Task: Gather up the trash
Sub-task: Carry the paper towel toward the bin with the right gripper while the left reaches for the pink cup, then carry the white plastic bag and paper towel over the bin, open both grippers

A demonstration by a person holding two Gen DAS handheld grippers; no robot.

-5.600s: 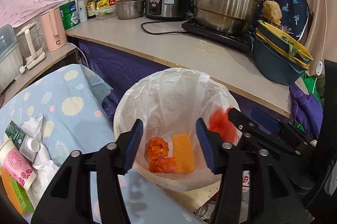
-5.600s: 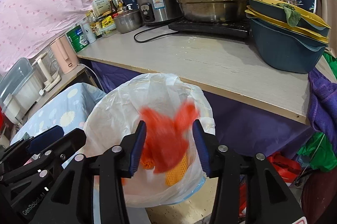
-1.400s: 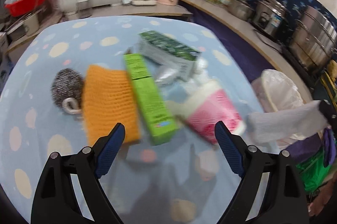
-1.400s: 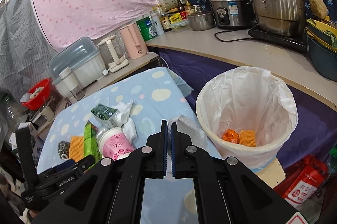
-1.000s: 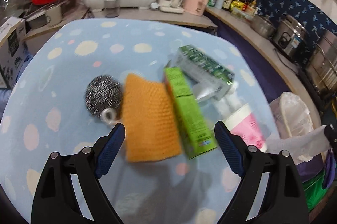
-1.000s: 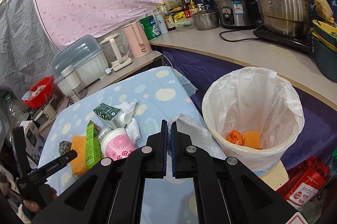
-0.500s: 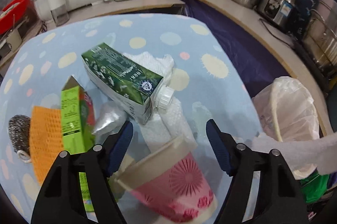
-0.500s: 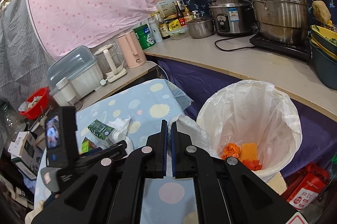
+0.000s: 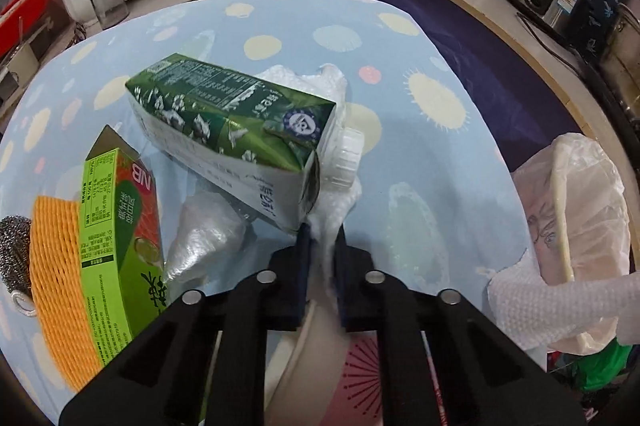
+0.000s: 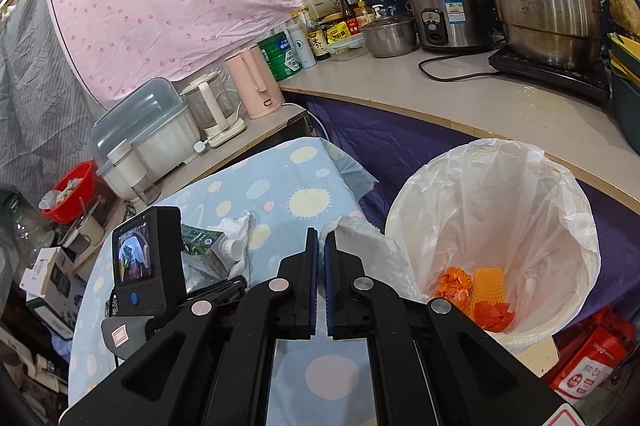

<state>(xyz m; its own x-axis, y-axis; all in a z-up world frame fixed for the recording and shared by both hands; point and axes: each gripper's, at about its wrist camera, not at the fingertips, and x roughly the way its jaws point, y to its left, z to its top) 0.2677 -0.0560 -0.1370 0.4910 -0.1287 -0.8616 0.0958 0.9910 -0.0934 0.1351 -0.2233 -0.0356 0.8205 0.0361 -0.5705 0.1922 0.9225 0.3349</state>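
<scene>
On the spotted cloth (image 9: pixel 400 37) we find the trash in a loose heap. Farthest left in the left wrist view lies a steel scourer (image 9: pixel 14 246), touching an orange net (image 9: pixel 54 290). Beside the net lies a light green box (image 9: pixel 116 246), partly over it. Next comes a silver wrapper (image 9: pixel 208 242), and above it a dark green carton (image 9: pixel 228 121) on its side, its white cap (image 9: pixel 346 157) pointing right. White foam wrap (image 9: pixel 332 197) lies under and beside the carton.

The left gripper (image 9: pixel 320 238) has just been closing, and its jaws now pinch the near end of this foam wrap. A pink cup (image 9: pixel 360 378) lies below the gripper, largely hidden.

To the right, the right gripper (image 10: pixel 321 246) has its jaws nearly together, pinching a second foam sheet (image 10: pixel 372 254) that hangs to its right, against the bin's rim.

At far right stands the bin (image 10: pixel 500 238), lined with a clear bag and holding orange scraps (image 10: pixel 456 282) and a yellow net piece (image 10: pixel 488 284) at the bottom.
</scene>
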